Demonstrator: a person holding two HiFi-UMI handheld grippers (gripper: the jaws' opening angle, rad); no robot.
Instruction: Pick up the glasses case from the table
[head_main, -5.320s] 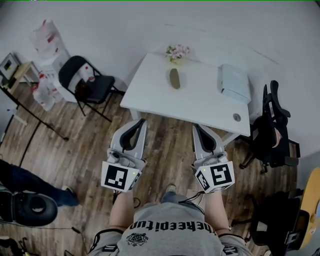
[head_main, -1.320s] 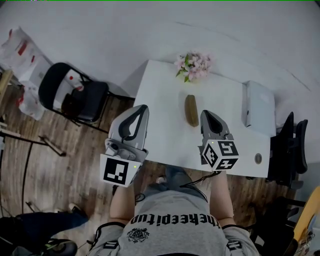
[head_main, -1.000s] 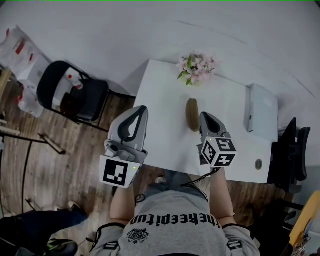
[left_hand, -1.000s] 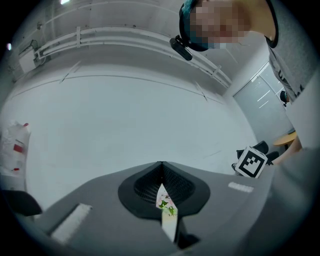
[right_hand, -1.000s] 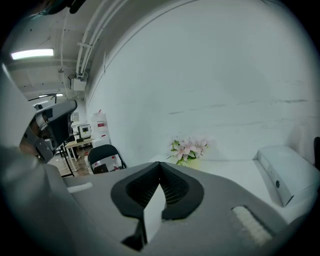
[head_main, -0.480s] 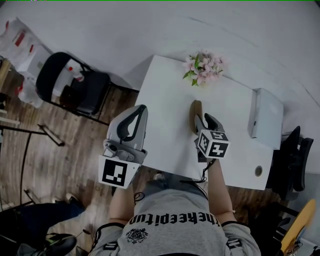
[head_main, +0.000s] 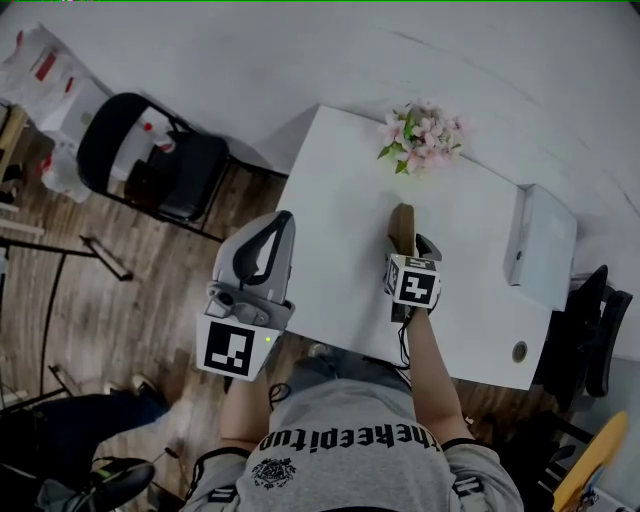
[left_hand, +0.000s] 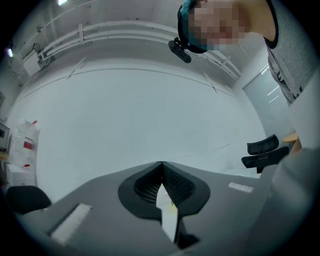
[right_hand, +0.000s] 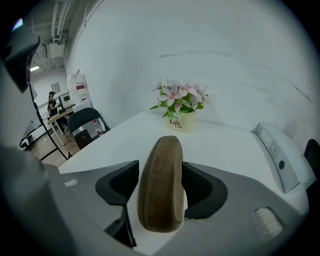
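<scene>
The right tool, jaws opening, straddled the glasses case lying on the bench; the left tool stayed out of it, closed and empty.

Dim, even indoor light, soft shadows, fisheye bending, dark corners, glasses case sharp, near jaws perhaps slightly soft.

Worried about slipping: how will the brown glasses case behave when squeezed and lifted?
The glasses case looks like a rigid, smooth, rounded shell: it probably won't flex, but may slip when squeezed. Its curved sides might let it rock.
</scene>
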